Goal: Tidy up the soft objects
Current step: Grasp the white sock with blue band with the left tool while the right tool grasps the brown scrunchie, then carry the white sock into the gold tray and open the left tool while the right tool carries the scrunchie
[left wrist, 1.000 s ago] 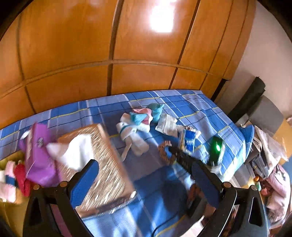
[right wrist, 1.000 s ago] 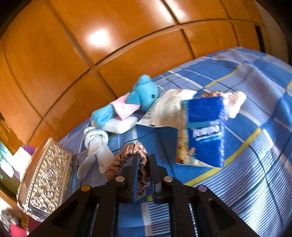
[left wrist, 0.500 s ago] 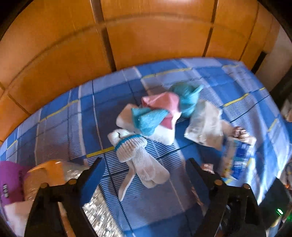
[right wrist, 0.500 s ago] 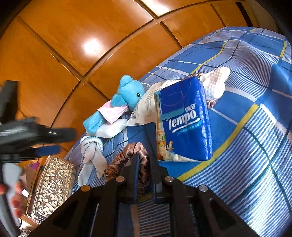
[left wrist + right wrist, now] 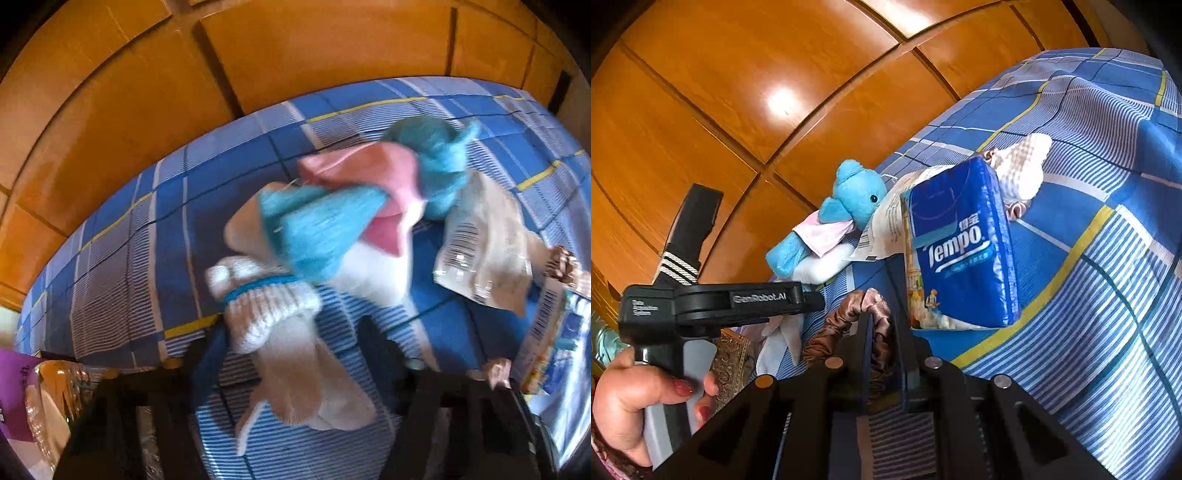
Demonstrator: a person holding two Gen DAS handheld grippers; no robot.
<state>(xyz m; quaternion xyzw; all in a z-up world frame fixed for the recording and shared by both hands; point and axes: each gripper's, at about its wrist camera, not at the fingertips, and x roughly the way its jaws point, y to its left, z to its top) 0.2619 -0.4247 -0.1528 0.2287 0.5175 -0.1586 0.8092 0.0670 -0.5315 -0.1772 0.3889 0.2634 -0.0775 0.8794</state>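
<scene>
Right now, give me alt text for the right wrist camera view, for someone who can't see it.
The right gripper is shut on a brown satin scrunchie on a blue plaid bedspread. Just beyond stands a blue Tempo tissue pack, with a blue plush elephant behind it. The hand-held left gripper reaches in from the left.

The right gripper (image 5: 884, 332) points low over the bed, its two fingers drawn nearly together and pinching a brown hair tie (image 5: 849, 325). The left gripper (image 5: 291, 354) hangs beside it, tilted downward, fingers spread wide to either side of a white sock (image 5: 295, 350). The person's left hand (image 5: 639, 398), nails painted red, is wrapped around that gripper's handle.
</scene>
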